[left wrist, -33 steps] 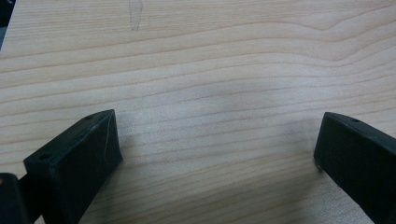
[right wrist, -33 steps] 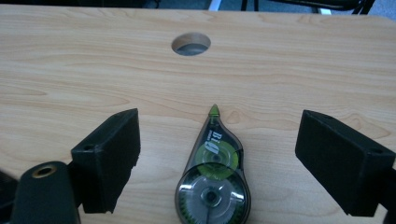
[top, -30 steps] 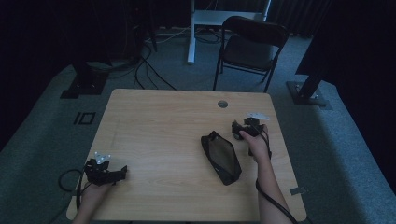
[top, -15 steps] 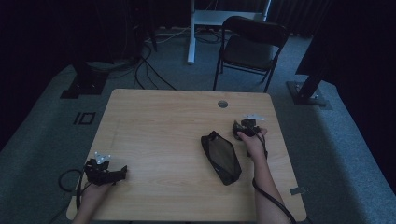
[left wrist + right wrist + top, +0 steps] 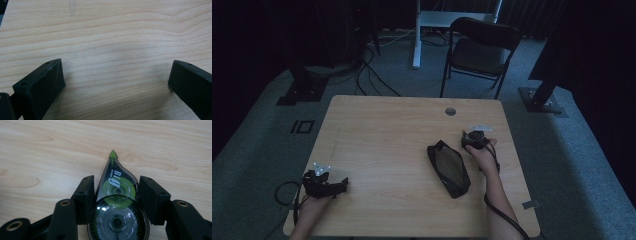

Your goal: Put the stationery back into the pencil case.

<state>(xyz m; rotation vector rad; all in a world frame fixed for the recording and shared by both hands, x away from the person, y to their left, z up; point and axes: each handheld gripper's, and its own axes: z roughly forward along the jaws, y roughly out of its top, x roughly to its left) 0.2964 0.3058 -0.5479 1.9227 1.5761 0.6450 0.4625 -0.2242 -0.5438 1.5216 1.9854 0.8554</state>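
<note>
Right gripper (image 5: 473,140) sits right of centre in the high view, on the table (image 5: 387,130), with the person's hand behind it. Just to its left lies a black pouch (image 5: 449,168), slanting down toward the lower middle. You can't really make out what's in the jaws from up here, too dark. Left gripper (image 5: 339,185) is down in the lower left, near the table's front edge, well apart from the pouch.

Left gripper view: both black jaws stand wide apart at the bottom corners, just bare wood grain between them.

Right gripper view: a tape roller (image 5: 117,205), clear smoky shell with green wheels inside, sits bottom centre between the jaws, green tip pointing up the frame. The jaws have just been closing; both pads look to be against its sides, so it's gripped, lying flat on the wood.
</note>
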